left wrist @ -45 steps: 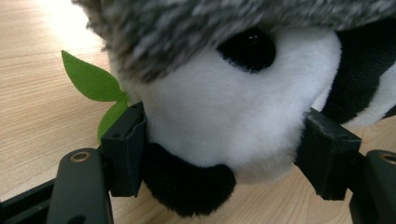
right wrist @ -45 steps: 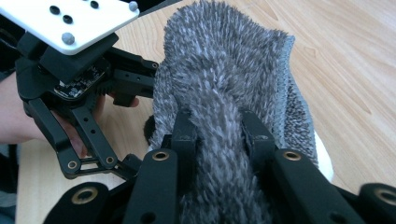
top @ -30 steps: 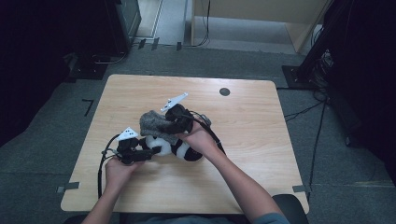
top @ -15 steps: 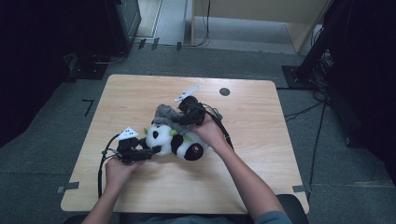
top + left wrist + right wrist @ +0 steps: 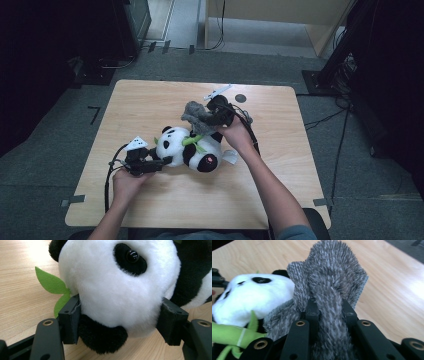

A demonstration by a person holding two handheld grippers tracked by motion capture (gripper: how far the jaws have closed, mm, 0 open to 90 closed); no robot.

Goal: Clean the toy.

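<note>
A black-and-white plush panda [image 5: 192, 147] lies on its side on the wooden table [image 5: 150, 100], green felt leaves [image 5: 51, 283] at its neck. My left gripper [image 5: 162, 161] is shut on the panda's head [image 5: 112, 287], one pad on each side of it. My right gripper [image 5: 205, 120] is shut on a grey fuzzy cloth [image 5: 196, 114], held just above and behind the panda's body. In the right gripper view the bunched grey cloth [image 5: 332, 287] stands pinched between the two black jaws, with the panda's head [image 5: 254, 295] to its left.
A small black round mark [image 5: 240, 98] sits on the table near the far edge. A white tag [image 5: 230, 156] sticks out from the panda's rear. Cables trail from both grippers. Dark equipment and floor cables surround the table.
My right gripper has carried the grey cloth off the panda toward the far right, uncovering the panda's head and body. The left gripper has stayed where it was on the panda's head.
</note>
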